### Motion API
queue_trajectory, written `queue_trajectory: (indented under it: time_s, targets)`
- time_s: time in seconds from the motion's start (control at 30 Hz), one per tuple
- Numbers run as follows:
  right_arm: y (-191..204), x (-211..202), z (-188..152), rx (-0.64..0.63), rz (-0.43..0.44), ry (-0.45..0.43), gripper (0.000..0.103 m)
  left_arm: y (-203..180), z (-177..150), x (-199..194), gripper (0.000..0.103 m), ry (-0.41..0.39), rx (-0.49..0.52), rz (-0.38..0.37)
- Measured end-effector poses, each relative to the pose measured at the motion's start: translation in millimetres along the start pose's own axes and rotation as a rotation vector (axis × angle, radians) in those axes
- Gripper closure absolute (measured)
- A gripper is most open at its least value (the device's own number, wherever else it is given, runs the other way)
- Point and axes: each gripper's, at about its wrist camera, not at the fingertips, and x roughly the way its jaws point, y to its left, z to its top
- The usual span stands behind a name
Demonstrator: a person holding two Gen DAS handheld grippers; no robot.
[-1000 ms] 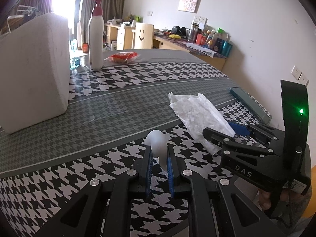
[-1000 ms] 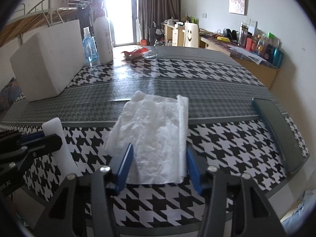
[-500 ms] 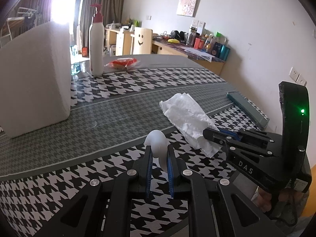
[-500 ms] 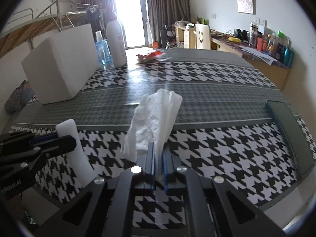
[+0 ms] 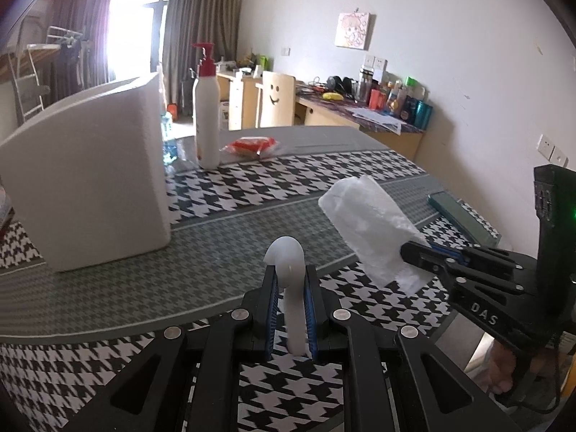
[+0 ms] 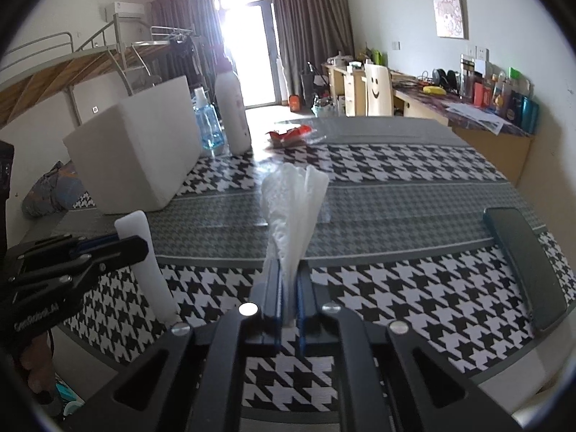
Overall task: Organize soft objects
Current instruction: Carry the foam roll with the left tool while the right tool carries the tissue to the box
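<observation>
Two soft items held clear of the houndstooth table, apparently for sorting: left gripper pinching a white foam strip, right gripper pressed onto a bunched tissue.

Right gripper jaws clamped tissue, lifted.
</observation>
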Motion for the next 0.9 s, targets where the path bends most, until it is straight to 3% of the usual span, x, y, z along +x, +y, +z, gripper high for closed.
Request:
queue_trajectory:
  time_s: [0.9]
  targets:
    - [21,-7,17,-0.038,0.034,-0.059,0.093,16,10,-23,0.088,-0.063,0.011,0.076]
